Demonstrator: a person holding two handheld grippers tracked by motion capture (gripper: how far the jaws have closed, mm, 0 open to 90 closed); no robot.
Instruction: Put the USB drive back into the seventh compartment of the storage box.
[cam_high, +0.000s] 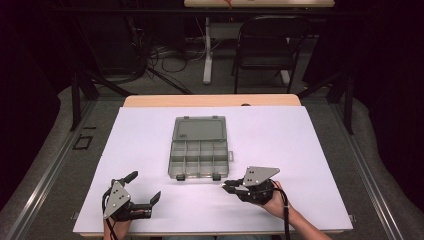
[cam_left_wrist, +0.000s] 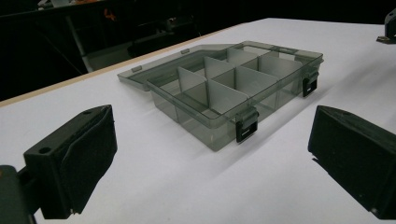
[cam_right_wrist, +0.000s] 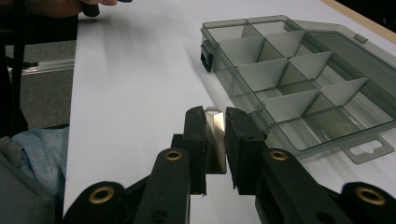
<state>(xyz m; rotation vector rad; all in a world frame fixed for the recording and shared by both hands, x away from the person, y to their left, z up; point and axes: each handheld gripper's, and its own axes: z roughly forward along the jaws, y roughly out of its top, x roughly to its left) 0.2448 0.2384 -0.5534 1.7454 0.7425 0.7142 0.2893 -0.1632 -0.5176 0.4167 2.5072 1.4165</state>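
Two hand-held grippers are at work over a white bench (cam_high: 150, 150), and between and beyond them sits a smoky, see-through organizer box (cam_high: 200, 156) with its lid (cam_high: 199, 128) thrown flat open behind it. The right hand-held gripper (cam_right_wrist: 215, 135) is clamped on a small, thin, shiny plate (cam_right_wrist: 215, 140), which stands upright between its jaws; it looks like one of the box's loose dividers, though that is a guess from its shape and sheen. From this gripper the box lies just ahead and off to the right, its near corner close to the jaw tips, its two black latches (cam_high: 216, 177) hanging down on the front wall. The left hand-held gripper (cam_left_wrist: 210, 154) stands wide open and empty, jaws well apart, low over the bench; the box sits ahead of it, squarely in the gap it looks through, but apart from it.

My reading is that the step in hand is carrying the plate to the box, with the grasp already made and the placing not yet done. The compartments (cam_right_wrist: 280, 70) that can be seen look empty of loose items.

The next move calls for bringing the plate over a chosen compartment, keeping it upright and lined up with the walls already in place, then lowering it in before the jaws let go. The left gripper could steady the box's front wall, since the light box may slide on the smooth bench.
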